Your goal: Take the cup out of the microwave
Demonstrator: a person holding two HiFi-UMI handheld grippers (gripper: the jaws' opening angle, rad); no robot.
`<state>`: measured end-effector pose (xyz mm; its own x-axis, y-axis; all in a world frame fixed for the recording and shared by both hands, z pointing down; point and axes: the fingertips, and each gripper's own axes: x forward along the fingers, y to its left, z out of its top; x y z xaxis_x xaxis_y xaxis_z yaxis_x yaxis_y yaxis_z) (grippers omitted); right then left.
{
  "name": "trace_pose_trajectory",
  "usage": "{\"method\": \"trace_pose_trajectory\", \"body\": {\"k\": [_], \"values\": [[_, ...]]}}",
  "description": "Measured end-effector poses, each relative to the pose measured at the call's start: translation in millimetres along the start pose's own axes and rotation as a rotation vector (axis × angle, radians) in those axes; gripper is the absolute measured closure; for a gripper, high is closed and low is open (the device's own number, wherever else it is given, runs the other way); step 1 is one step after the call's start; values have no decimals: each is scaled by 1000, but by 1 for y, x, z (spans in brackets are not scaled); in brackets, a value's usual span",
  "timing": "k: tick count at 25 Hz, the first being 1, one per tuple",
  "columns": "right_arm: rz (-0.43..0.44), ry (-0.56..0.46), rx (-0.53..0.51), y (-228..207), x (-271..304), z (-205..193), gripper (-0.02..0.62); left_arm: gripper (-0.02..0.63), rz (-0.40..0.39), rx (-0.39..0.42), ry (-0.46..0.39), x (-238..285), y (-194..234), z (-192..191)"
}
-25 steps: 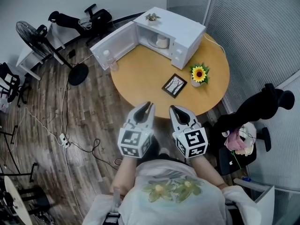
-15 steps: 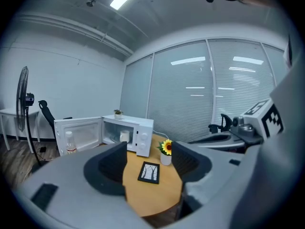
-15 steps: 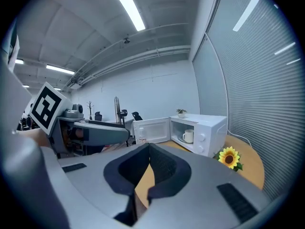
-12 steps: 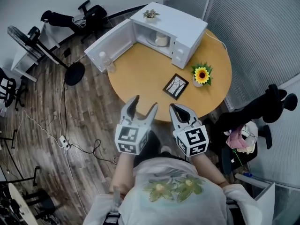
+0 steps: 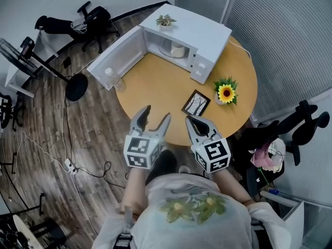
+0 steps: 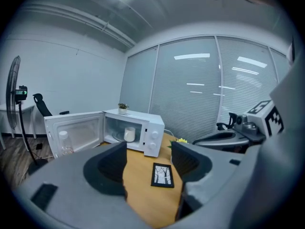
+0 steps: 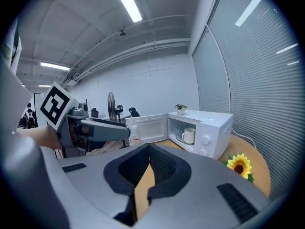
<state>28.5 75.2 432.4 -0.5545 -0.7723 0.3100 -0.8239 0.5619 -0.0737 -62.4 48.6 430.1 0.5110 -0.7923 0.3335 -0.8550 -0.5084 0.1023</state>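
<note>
A white cup (image 5: 177,49) stands inside the white microwave (image 5: 207,35) at the far side of the round table; its door (image 5: 116,61) hangs wide open to the left. The cup (image 6: 129,134) also shows in the left gripper view, and the right gripper view catches the cup (image 7: 188,135) too. My left gripper (image 5: 155,115) hovers over the table's near edge, open and empty, far from the cup. Beside it my right gripper (image 5: 191,120) is shut on nothing. In their own views the left gripper (image 6: 148,149) gapes and the right gripper (image 7: 149,147) has its tips together.
On the wooden table (image 5: 155,87) lie a black picture frame (image 5: 195,102) and a potted sunflower (image 5: 226,93). A clear bottle (image 5: 110,75) stands by the door, a small plant (image 5: 166,20) on the microwave. A fan (image 5: 15,51), cables and chairs (image 5: 290,123) surround the table.
The left gripper's jaws have gone from shut to wide open. Both grippers have moved forward, closer over the table's near edge.
</note>
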Motion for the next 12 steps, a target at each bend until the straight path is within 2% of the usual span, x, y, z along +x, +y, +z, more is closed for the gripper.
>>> {"method": "trace_pose_trajectory", "body": {"k": [12], "values": [[-114,37,54,-42,55,10,578,331,-75,46,44,82,58,30]]}}
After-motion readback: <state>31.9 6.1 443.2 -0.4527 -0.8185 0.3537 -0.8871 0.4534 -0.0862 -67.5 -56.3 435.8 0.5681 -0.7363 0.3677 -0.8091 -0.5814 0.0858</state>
